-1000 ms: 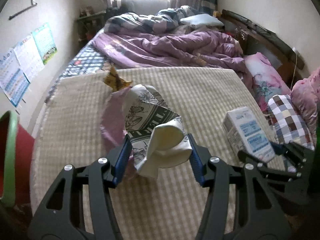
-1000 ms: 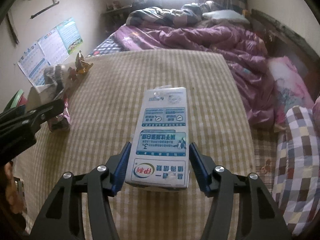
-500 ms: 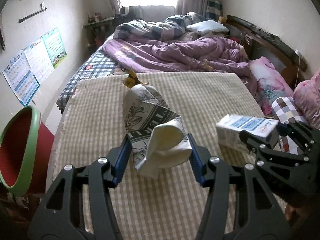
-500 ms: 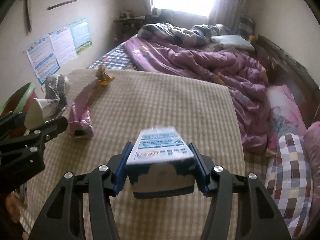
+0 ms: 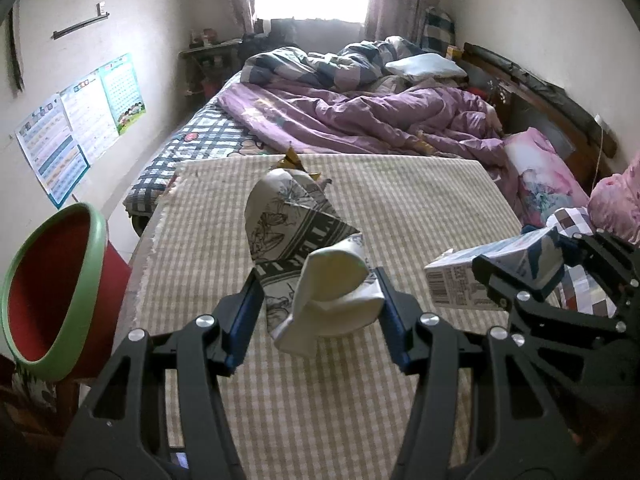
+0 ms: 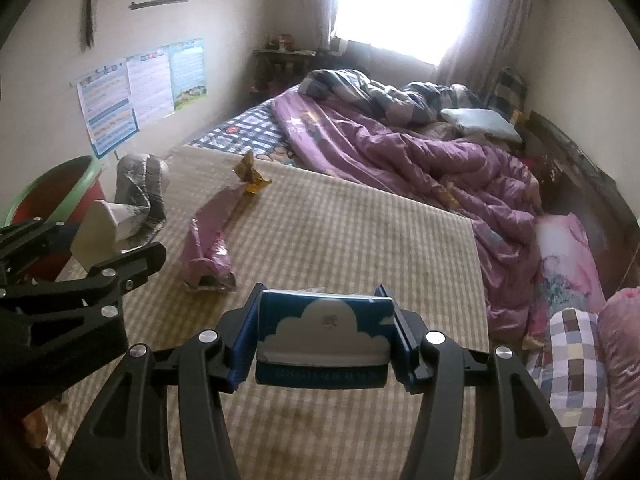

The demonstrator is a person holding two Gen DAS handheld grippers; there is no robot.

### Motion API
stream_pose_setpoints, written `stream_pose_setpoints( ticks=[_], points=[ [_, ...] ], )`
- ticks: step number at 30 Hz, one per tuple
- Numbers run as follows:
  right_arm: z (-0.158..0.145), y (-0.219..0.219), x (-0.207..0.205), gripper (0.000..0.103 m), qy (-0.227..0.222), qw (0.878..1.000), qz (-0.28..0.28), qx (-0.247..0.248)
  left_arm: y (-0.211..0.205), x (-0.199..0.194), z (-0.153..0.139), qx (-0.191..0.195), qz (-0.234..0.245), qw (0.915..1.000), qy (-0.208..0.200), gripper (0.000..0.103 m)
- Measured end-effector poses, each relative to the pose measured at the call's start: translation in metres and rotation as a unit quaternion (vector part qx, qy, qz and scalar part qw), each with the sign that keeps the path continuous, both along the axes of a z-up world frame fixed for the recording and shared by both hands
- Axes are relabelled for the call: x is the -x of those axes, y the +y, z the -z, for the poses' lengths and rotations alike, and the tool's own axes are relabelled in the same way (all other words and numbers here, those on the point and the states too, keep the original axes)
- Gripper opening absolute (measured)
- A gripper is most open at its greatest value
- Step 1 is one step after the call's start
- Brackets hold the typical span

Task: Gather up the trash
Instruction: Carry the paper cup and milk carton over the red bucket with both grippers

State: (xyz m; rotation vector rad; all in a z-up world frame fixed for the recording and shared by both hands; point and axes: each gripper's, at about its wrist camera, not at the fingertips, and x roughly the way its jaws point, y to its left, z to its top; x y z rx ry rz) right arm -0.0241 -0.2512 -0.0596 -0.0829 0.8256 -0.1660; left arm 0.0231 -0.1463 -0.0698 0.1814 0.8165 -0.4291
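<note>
- Far left, beside the bed, I have the red bin [image 5: 48,296] with its green rim, mouth tilted toward me.
- My left gripper [image 5: 316,300] is clamped on a crumpled printed paper wrapper [image 5: 292,232], clear of the checked mat [image 5: 400,208]. It looks light, soft and crushable; I judge the bunched white end between the pads the firmest hold.
- On the mat lie a pink foil bag [image 6: 212,236] and, touching its far end, a gold wrapper [image 6: 250,176]. Both look thin and slippery; I'd pinch each at a crimped end.
- My right gripper [image 6: 324,340] grips the milk carton [image 6: 324,336] across its sides, held off the mat. It seems stiff but dentable, probably empty and light.
</note>
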Motion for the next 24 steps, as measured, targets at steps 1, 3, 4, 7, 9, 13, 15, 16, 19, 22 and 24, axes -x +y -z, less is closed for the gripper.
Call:
stream_pose_setpoints(
  ticks=[1, 3, 4, 7, 9, 13, 15, 16, 19, 22, 24],
  points=[
    [0.0, 0.003, -0.001, 0.054, 0.0, 1.0, -0.003, 0.0, 0.001, 0.001, -0.001, 0.0, -0.001, 1.0, -0.001, 0.052],
    [0.0, 0.008, -0.001, 0.054, 0.0, 1.0, -0.01, -0.002, 0.005, 0.002, -0.003, -0.003, -0.005, 1.0, -0.004, 0.052],
    [0.0, 0.01, -0.002, 0.054, 0.0, 1.0, -0.012, -0.004, 0.007, 0.003, -0.004, -0.004, -0.007, 1.0, -0.006, 0.052],
    [0.0, 0.014, -0.004, 0.054, 0.001, 1.0, -0.021, -0.012, 0.014, 0.003, -0.009, -0.007, -0.015, 0.9998, -0.013, 0.052],
    [0.0, 0.017, -0.007, 0.054, 0.002, 1.0, -0.026, -0.017, 0.02, 0.002, -0.012, -0.008, -0.021, 0.9996, -0.018, 0.052],
    [-0.002, 0.027, -0.01, 0.054, 0.001, 0.999, -0.035, -0.014, 0.032, 0.001, -0.018, -0.006, -0.035, 0.999, -0.027, 0.052],
    [-0.002, 0.031, -0.011, 0.054, 0.001, 0.999, -0.039, -0.012, 0.037, 0.001, -0.02, -0.004, -0.041, 0.9987, -0.029, 0.052],
    [-0.002, 0.034, -0.012, 0.054, 0.001, 0.999, -0.043, -0.011, 0.04, 0.0, -0.02, -0.002, -0.044, 0.9986, -0.029, 0.052],
    [-0.002, 0.044, -0.013, 0.054, 0.001, 0.999, -0.051, -0.008, 0.048, -0.003, -0.022, 0.002, -0.052, 0.9982, -0.03, 0.052],
    [-0.003, 0.053, -0.016, 0.054, 0.002, 0.998, -0.058, -0.005, 0.056, -0.005, -0.022, 0.005, -0.058, 0.9978, -0.03, 0.052],
    [-0.003, 0.057, -0.017, 0.054, 0.003, 0.998, -0.062, -0.003, 0.061, -0.006, -0.023, 0.008, -0.062, 0.9976, -0.03, 0.052]
  ],
)
